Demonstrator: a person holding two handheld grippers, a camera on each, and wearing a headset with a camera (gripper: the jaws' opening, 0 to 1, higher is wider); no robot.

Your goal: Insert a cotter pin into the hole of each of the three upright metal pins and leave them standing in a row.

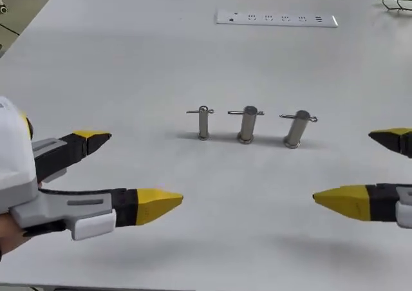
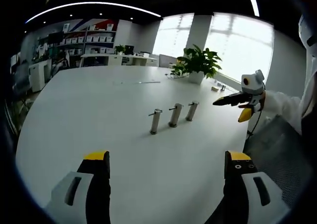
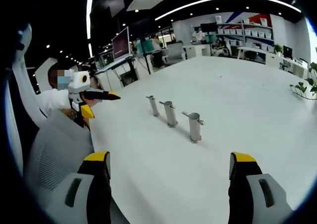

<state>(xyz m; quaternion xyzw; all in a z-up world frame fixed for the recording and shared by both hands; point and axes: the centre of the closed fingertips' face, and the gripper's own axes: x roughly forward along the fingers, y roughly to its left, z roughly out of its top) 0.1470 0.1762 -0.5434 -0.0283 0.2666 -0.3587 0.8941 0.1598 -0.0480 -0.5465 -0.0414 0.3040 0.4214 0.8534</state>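
Observation:
Three upright metal pins stand in a row on the white table: left pin [image 1: 203,123], middle pin [image 1: 248,125], right pin [image 1: 296,129]. A thin cotter pin crosses the top of each: [image 1: 199,111], [image 1: 244,113], [image 1: 297,117]. The same row shows in the left gripper view [image 2: 173,116] and the right gripper view [image 3: 171,113]. My left gripper [image 1: 138,168] is open at the near left, well short of the pins, holding nothing. At the right edge my right gripper [image 1: 344,168] is also open and empty.
A white power strip [image 1: 277,18] lies at the far side of the table. A small green plant [image 1: 398,0] sits at the far right corner. A potted plant [image 2: 197,65] stands beyond the pins in the left gripper view.

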